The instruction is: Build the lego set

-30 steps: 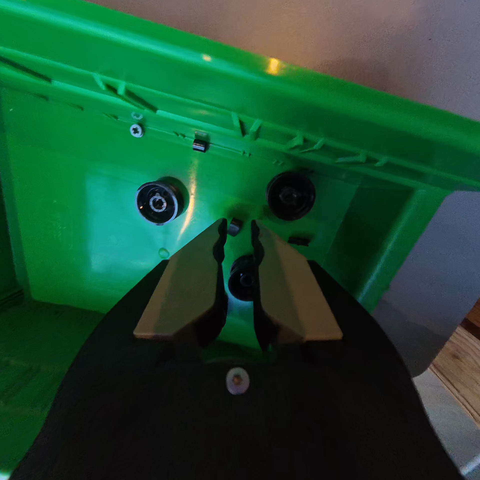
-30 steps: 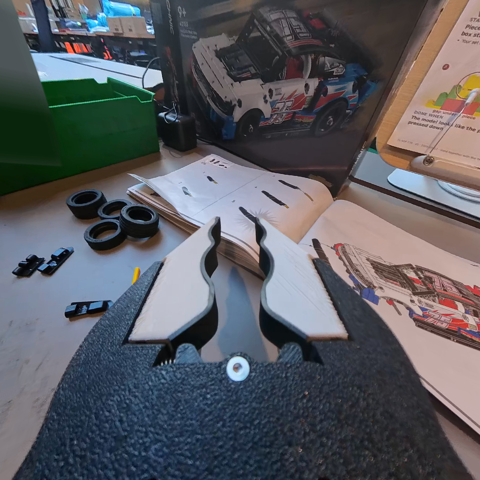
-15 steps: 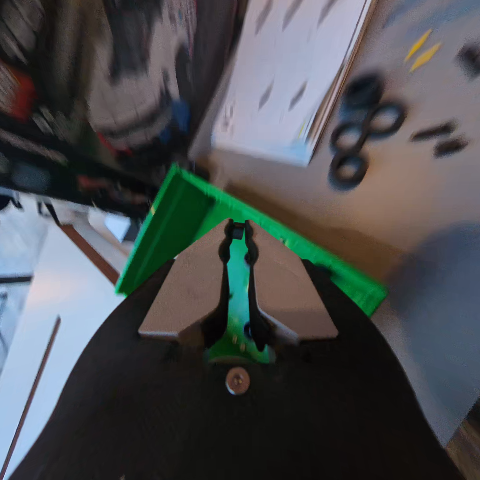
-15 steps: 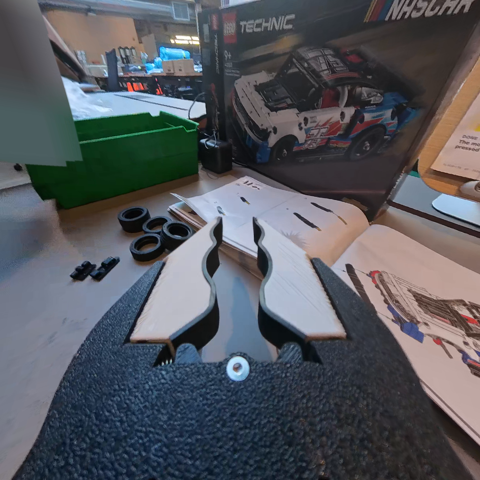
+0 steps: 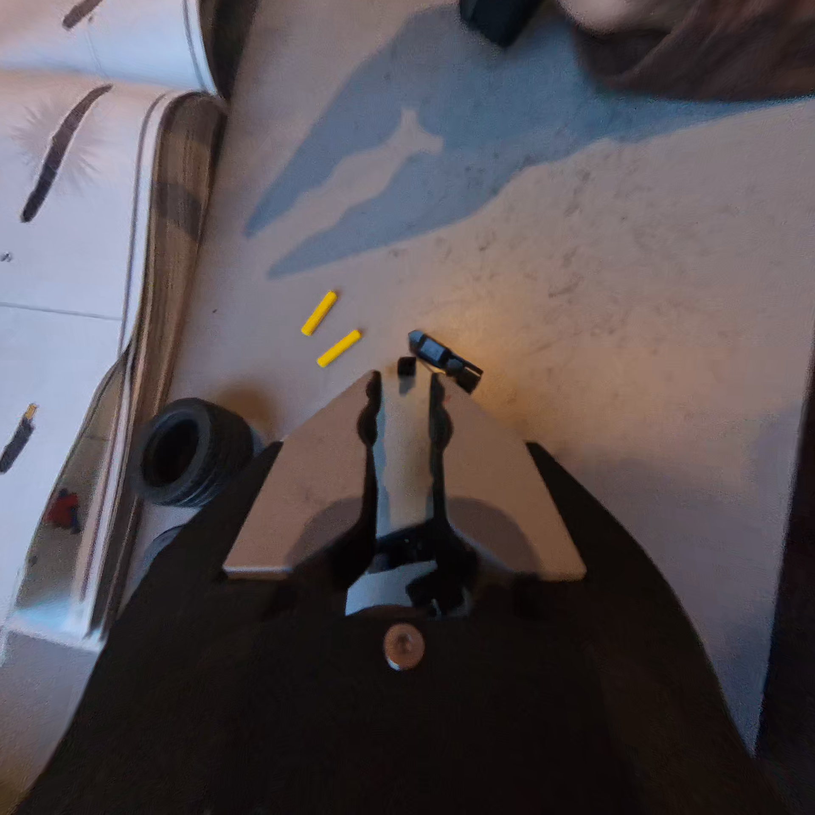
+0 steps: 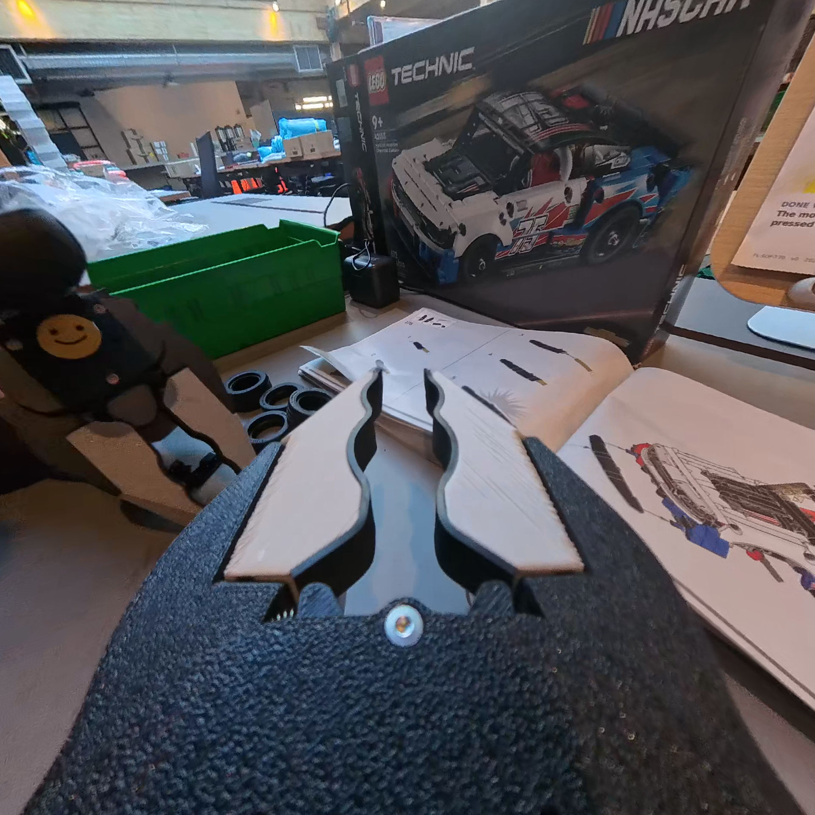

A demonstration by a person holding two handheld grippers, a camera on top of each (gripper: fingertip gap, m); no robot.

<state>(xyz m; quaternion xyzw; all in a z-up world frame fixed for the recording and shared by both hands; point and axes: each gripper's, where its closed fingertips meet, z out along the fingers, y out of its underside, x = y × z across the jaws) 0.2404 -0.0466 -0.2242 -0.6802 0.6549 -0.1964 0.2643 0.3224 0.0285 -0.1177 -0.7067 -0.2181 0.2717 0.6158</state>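
A pale, scuffed tabletop fills the foreground, lit warm in one patch and crossed by bluish shadows in the left wrist view. Beyond its far edge opens a large hall with long worktables stacked with cardboard boxes. A ventilation duct runs under the ceiling, where small warm lamps glow.

The set box carries a red square logo, white brand lettering along its top edge and down its spine, an age mark and a set number; the pictured car wears a door numeral; the open instruction booklet shows tiny step numerals, too small to read; a white sheet at right bears dark printed lines; a yellow smiley disc sits on the left gripper.
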